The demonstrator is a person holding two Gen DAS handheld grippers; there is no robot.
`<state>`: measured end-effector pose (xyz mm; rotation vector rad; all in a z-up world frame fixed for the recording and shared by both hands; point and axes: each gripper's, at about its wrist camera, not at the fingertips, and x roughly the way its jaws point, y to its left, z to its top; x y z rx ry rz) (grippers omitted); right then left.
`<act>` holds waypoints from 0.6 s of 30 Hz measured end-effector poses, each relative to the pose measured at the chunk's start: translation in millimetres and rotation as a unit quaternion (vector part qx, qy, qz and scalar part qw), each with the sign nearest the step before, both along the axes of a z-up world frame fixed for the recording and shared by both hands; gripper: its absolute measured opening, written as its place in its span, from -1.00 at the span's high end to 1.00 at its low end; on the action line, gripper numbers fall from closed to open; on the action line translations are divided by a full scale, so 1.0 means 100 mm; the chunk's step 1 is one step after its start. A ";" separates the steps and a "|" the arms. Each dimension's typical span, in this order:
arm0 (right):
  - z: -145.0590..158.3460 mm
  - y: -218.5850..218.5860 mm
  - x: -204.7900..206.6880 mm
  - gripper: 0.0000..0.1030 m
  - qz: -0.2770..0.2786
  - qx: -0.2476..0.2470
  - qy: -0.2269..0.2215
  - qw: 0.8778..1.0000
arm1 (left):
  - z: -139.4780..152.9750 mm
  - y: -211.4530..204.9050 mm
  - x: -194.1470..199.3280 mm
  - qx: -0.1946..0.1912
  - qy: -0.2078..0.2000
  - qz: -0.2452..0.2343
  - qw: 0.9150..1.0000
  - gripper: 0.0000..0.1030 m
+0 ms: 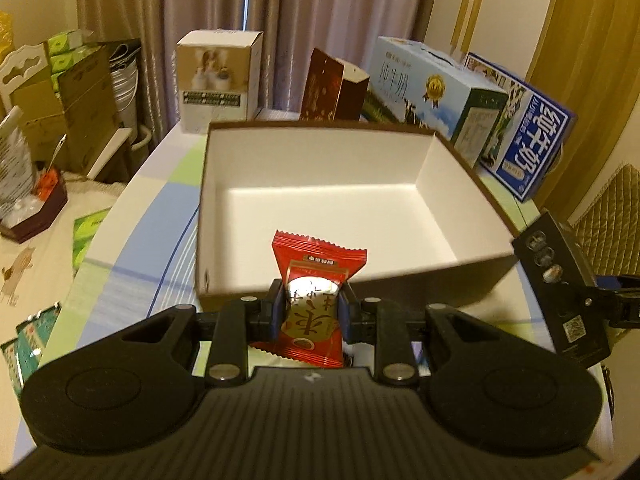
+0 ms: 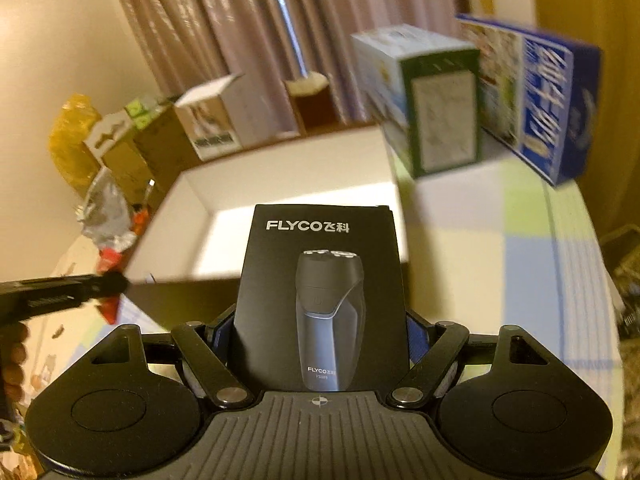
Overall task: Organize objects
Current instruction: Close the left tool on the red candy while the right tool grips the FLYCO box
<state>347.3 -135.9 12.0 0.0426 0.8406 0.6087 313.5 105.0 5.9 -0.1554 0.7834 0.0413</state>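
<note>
The left gripper point(image 1: 313, 312) pinches a red snack packet point(image 1: 314, 300) between its fingers, its top end reaching over the near wall of an open box point(image 1: 448, 184) with a white inside. The box sits on a table point(image 1: 136, 240) with a pastel cloth. Behind it stand a white carton point(image 1: 218, 80), a dark red carton point(image 1: 334, 86) and two milk cartons point(image 1: 436, 96). The right gripper point(image 1: 568, 296) shows at the right edge, carrying a black box.

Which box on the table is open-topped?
The big brown-walled box with the white interior, in front of both claws; the cartons behind it are closed.
</note>
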 end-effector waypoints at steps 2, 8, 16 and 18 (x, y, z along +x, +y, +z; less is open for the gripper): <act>0.04 0.13 0.10 -0.48 0.008 0.002 -0.009 1.000 | 0.00 -0.01 0.15 -0.001 -0.002 -0.003 1.000 0.57; 0.05 0.54 0.48 -0.48 0.020 0.005 -0.020 1.000 | -0.06 -0.04 0.62 -0.010 0.004 -0.003 1.000 0.57; -0.26 0.84 0.99 -0.48 0.007 -0.012 0.008 1.000 | -0.33 0.01 1.14 -0.036 0.042 0.010 0.998 0.57; -0.35 0.89 1.10 -0.48 0.000 -0.016 0.020 1.000 | -0.43 0.02 1.26 -0.047 0.057 0.015 0.997 0.57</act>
